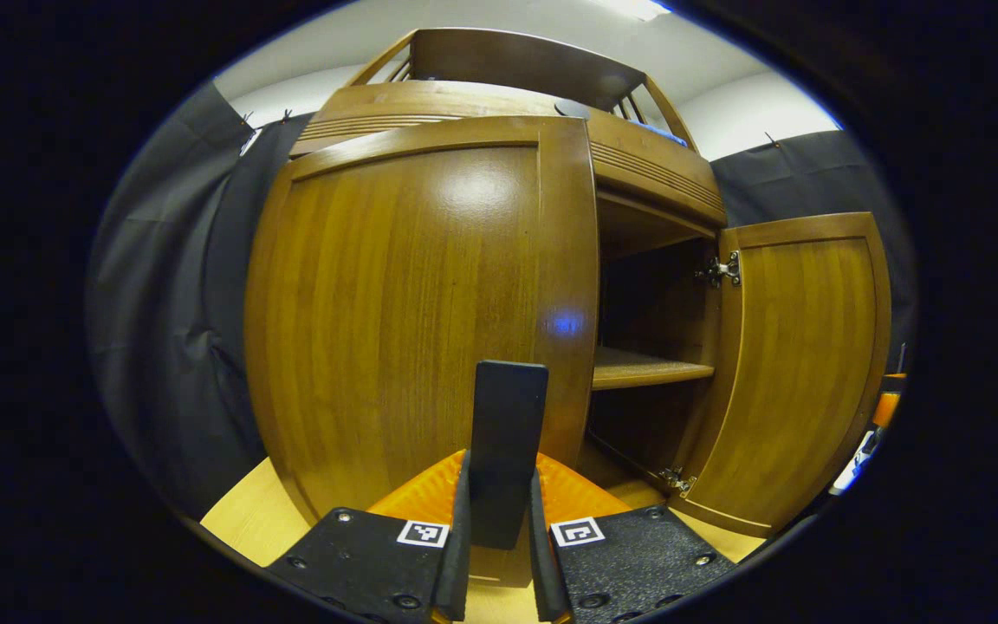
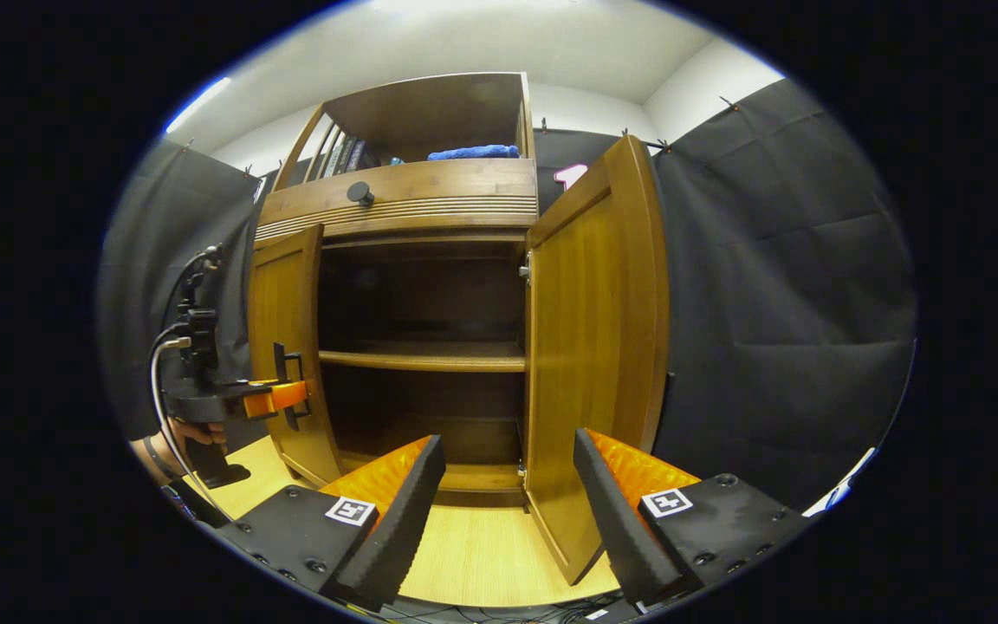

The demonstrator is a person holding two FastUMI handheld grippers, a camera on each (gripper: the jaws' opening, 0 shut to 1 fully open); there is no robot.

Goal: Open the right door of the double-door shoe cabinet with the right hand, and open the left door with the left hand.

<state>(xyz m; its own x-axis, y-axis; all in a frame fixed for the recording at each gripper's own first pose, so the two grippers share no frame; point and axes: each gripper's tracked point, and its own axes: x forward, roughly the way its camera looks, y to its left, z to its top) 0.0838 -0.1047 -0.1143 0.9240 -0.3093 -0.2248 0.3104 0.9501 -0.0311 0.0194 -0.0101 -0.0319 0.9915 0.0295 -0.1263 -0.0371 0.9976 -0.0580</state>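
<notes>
Left gripper (image 1: 499, 537) clamps handle (image 1: 508, 433); right door (image 2: 594, 347) wide.

Left door's (image 1: 412, 312) handle behind gripper (image 1: 499, 520)

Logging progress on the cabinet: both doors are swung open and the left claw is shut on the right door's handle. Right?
Not quite. The left claw is shut on the left door's handle, as the left gripper view shows. Both doors are indeed open; the right door stands wide.
</notes>
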